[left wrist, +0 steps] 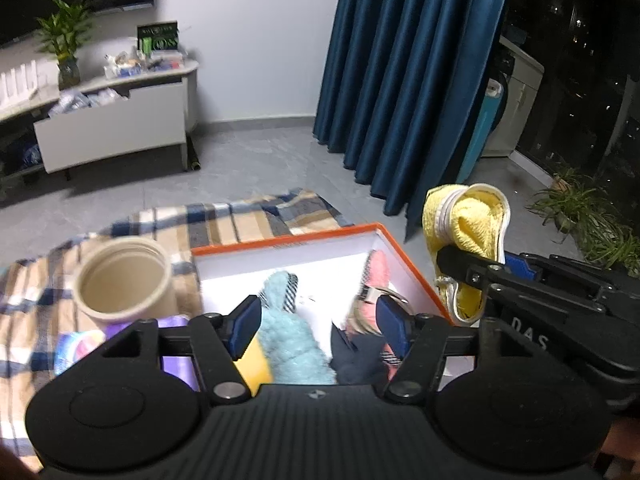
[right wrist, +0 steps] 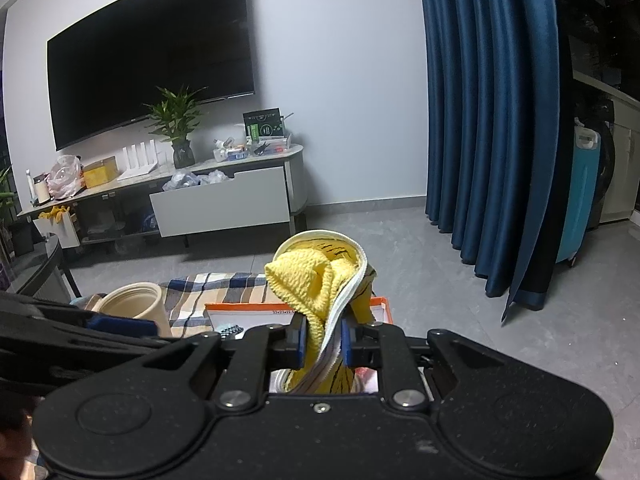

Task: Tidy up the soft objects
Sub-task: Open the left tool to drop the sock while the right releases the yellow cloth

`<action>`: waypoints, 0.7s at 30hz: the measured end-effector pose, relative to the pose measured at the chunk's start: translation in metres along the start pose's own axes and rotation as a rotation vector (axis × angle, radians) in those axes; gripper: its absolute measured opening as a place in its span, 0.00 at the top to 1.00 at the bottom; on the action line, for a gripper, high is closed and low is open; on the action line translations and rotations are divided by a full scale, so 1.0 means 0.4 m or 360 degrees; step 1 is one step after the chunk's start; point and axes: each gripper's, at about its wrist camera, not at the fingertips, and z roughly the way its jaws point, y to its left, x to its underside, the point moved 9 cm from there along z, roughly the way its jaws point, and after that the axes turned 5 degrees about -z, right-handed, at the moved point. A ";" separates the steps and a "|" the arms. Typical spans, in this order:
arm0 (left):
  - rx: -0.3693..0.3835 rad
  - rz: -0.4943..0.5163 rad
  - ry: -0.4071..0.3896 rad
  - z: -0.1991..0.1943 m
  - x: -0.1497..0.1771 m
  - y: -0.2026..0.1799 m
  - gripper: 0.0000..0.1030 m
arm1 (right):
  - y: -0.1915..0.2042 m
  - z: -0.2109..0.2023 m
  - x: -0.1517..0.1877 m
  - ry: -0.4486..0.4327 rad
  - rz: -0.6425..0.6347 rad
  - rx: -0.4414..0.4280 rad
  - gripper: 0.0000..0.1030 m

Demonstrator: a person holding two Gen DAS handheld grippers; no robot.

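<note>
1. My right hand-held gripper (right wrist: 323,345) is clenched on a yellow cloth (right wrist: 320,280) with white trim; the blue pads (right wrist: 301,342) pinch it from both sides and its bunched top stands above them
2. In the left wrist view that same right hand-held gripper (left wrist: 452,258) holds the yellow cloth (left wrist: 466,224) in the air just past the right rim of the box (left wrist: 404,256), with the lower end of the cloth hanging beside the box wall
3. My left hand-held gripper (left wrist: 320,326) is released, its jaws spread wide with nothing between the pads; it hovers over the near part of the box
4. The box is orange-edged and white inside, lying open on a plaid blanket (left wrist: 224,220) spread on the grey floor (left wrist: 260,152)
5. Inside the box a fluffy light-blue sock (left wrist: 290,340) lies near the middle, a pink sock (left wrist: 376,272) sits to its right against the right wall, and a dark item (left wrist: 356,364) lies at the near right; I cannot tell what the dark one is
6. A beige tub (left wrist: 124,276), open at the top, stands on the blanket to the left of the box
7. A purple thing (left wrist: 176,344) lies near me, left of the box, partly hidden by my left hand-held gripper
8. Far off, a blue curtain (left wrist: 404,80) hangs at the right and a TV stand (left wrist: 120,120) sits at the left wall
</note>
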 end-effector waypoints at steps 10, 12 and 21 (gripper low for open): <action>-0.0151 -0.0044 -0.0086 -0.087 -0.022 0.080 0.28 | 0.051 0.038 -0.002 0.0039 -0.0028 -0.0130 0.39; -0.0173 -0.0052 -0.0095 -0.102 -0.020 0.095 0.28 | 0.060 0.024 -0.004 0.0031 -0.0045 -0.0135 0.37; -0.0202 -0.0108 -0.0141 -0.167 -0.012 0.147 0.27 | 0.101 -0.061 -0.015 -0.0010 -0.0051 -0.0173 0.37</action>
